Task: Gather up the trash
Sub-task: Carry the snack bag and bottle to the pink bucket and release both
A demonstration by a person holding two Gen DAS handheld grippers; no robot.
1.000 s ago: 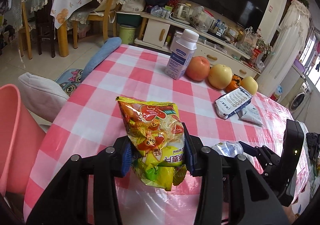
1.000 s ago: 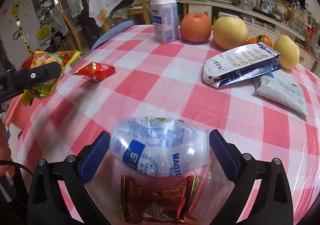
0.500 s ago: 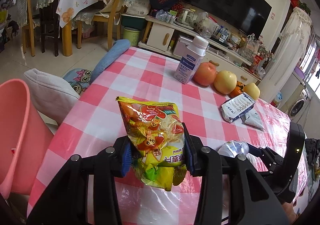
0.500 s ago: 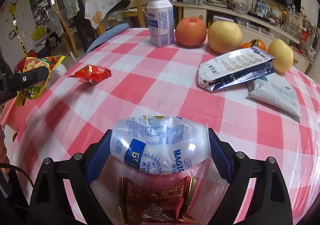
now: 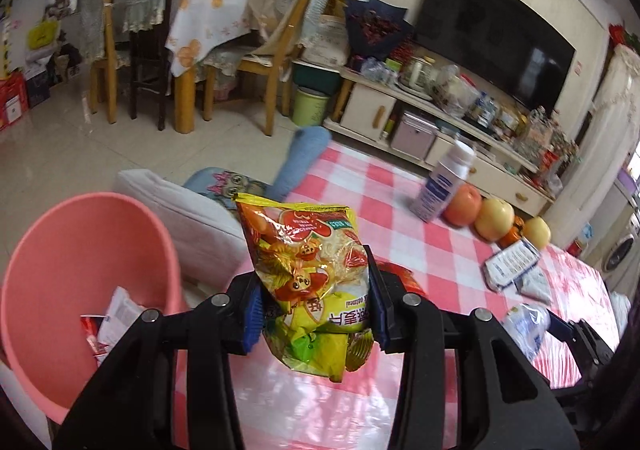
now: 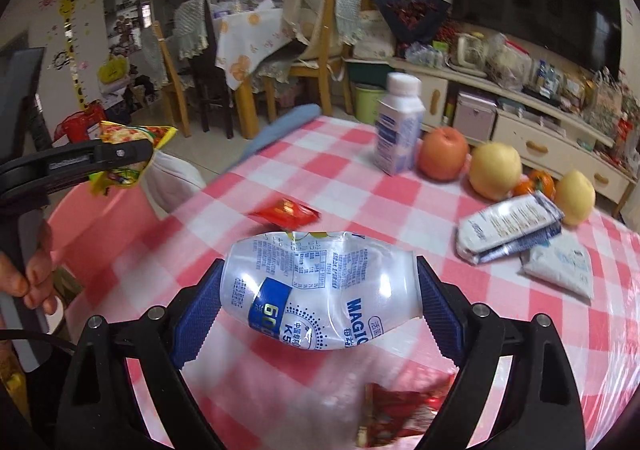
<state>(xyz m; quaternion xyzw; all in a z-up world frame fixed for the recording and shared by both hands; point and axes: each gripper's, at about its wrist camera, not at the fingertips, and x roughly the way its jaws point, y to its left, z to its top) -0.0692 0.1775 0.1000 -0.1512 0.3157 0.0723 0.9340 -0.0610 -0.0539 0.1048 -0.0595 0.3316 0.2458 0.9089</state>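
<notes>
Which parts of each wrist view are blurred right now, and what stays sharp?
Left wrist view: the milk bottle and far tablecloth smear, while the snack bag stays crisp. Right wrist view: the red wrapper is blurred, the crushed bottle sharp; both curve at the edges.

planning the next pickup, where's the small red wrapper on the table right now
In the right wrist view, the small red wrapper lies on the checked tablecloth, just beyond the clear plastic bottle clamped in the right gripper, left of the white carton.

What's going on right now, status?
Left claw shut on snack bag, by pink bin. Right claw shut on crushed bottle. Red wrapper remains on table. Nothing blocking.
</notes>
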